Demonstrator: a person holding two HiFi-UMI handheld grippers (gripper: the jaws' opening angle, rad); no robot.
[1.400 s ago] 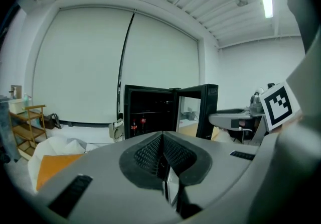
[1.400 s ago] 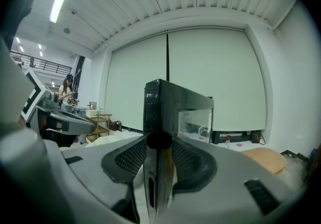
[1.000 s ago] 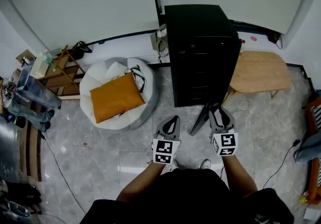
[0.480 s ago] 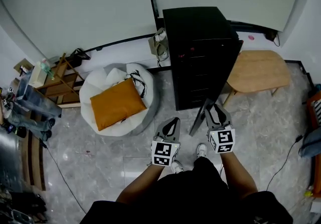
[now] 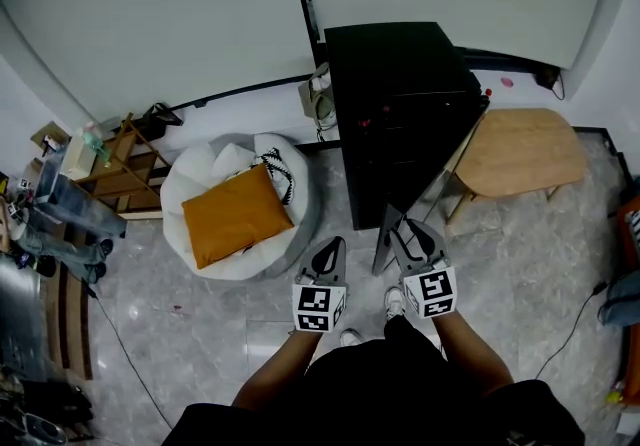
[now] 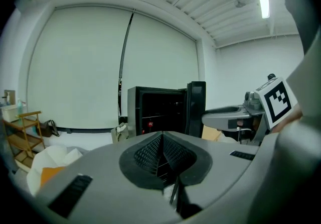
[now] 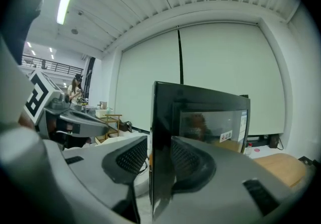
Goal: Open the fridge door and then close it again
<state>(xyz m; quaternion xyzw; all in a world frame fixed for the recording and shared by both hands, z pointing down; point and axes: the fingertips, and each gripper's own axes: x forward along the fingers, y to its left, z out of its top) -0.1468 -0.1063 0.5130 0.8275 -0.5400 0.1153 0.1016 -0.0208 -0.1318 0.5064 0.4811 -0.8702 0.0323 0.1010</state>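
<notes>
**A:** Step in hand?
**B:** Opening. Right tongs pinch the fridge door edge. It stands partway open from the fridge. Left tongs are pressed together, empty.
**A:** Next?
**B:** Probably swing wider, then push shut.

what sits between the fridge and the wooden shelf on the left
A white beanbag with an orange cushion on top, seen in the head view.

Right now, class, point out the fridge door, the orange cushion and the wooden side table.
fridge door (image 7: 200, 112): right gripper view, its dark glass face.
orange cushion (image 5: 235, 214): head view, middle of its top.
wooden side table (image 5: 525, 149): head view, bare middle of its top.
</notes>
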